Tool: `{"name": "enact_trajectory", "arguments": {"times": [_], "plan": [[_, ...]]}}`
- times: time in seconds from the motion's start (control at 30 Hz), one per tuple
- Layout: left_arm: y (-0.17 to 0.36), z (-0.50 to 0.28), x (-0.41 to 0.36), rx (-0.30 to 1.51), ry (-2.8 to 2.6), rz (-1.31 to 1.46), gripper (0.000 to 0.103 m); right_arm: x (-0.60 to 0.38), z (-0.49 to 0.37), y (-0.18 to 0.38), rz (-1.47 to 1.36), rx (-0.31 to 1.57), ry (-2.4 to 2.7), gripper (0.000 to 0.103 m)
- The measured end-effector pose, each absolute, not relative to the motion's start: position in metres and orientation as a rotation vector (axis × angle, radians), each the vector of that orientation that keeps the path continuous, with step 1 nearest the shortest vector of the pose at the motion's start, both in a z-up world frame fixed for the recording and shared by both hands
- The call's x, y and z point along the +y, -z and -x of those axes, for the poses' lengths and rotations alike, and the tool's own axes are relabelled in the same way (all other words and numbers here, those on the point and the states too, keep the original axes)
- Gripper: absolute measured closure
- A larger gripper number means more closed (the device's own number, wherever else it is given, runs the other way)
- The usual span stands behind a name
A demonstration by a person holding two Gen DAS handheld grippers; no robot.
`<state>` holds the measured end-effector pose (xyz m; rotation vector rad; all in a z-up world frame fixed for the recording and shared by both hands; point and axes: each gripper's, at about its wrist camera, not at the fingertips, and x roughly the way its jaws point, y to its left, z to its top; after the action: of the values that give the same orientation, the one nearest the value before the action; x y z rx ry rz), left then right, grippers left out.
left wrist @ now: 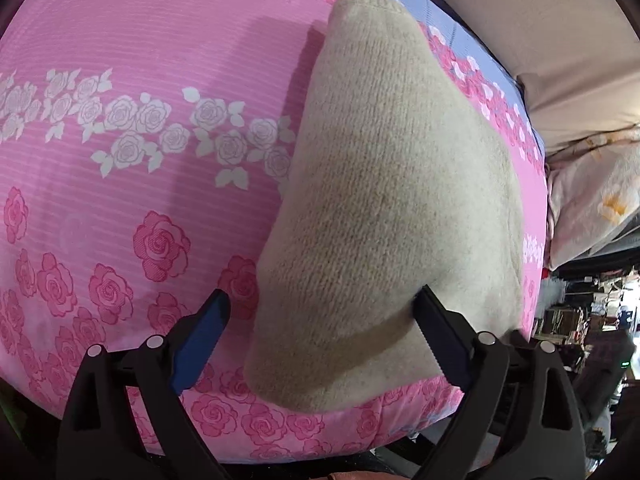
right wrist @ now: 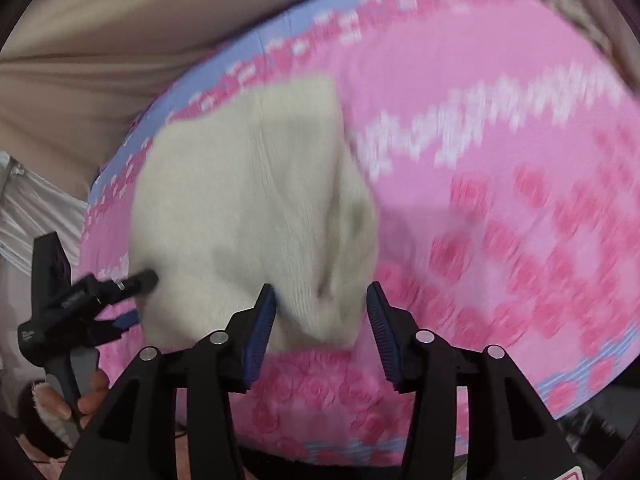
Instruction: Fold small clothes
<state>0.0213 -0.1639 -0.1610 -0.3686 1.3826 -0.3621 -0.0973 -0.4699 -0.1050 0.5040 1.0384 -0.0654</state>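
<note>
Pink rose-printed bedding (left wrist: 120, 60) is covering the work surface, with a blue band running along its far edge and beige fabric (left wrist: 540, 20) lying beyond that.

Nearest the left camera, the left gripper (left wrist: 320, 320) is standing with its 2 blue-padded fingers (left wrist: 204, 332) spread wide, straddling the near corner of a cream knitted garment (left wrist: 380, 160). 1 finger is sitting over the bedding, just beside the knit's edge, and the other is lying against the knit's top surface; nothing is being pinched. The garment is lying folded on the bedding, stretching from the near edge toward the blue band.

In the blurred right view, the right gripper (right wrist: 320, 320) is hovering at the knit's (right wrist: 248, 208) near hem, its jaws parted, with a bunched fold between them; the pads are not pressing on it. Further left, the left gripper (right wrist: 136, 300) is showing at the garment's side, with a person's hand (right wrist: 76, 400) on its handle.
</note>
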Motion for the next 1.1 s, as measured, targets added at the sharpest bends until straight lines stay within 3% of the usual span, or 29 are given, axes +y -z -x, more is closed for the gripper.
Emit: {"name": "enact_trajectory", "arguments": {"times": [0.03,0.13,0.23,0.3,0.47,0.73,0.93,1.0,1.1], "plan": [[0.163,-0.021,-0.163,1.384,0.358,0.372,0.012,-0.471,0.089,0.099,-0.497,1.018,0.051,0.044],[0.166,-0.019,-0.163,1.373,0.345,0.381,0.011,-0.47,0.048,0.1,-0.422,0.998,0.023,0.044],[0.161,-0.019,-0.169,1.348,0.33,0.354,0.012,-0.465,0.006,0.135,-0.353,1.114,0.046,0.06],[0.151,-0.019,-0.174,1.312,0.335,0.313,0.013,-0.472,-0.002,0.144,-0.391,1.146,0.056,0.06],[0.124,-0.019,-0.184,1.195,0.316,0.181,0.013,-0.474,0.023,0.108,-0.428,1.061,0.055,0.053],[0.116,-0.023,-0.199,1.15,0.294,0.091,0.013,-0.457,0.014,0.151,-0.383,1.161,0.055,0.055],[0.116,-0.029,-0.212,1.142,0.283,0.049,0.013,-0.465,0.018,0.127,-0.398,1.11,0.063,0.054],[0.117,-0.031,-0.214,1.147,0.28,0.042,0.013,-0.47,0.023,0.119,-0.424,1.091,0.059,0.052],[0.119,-0.033,-0.216,1.154,0.278,0.035,0.013,-0.475,0.027,0.125,-0.44,1.113,0.068,0.039]]}}
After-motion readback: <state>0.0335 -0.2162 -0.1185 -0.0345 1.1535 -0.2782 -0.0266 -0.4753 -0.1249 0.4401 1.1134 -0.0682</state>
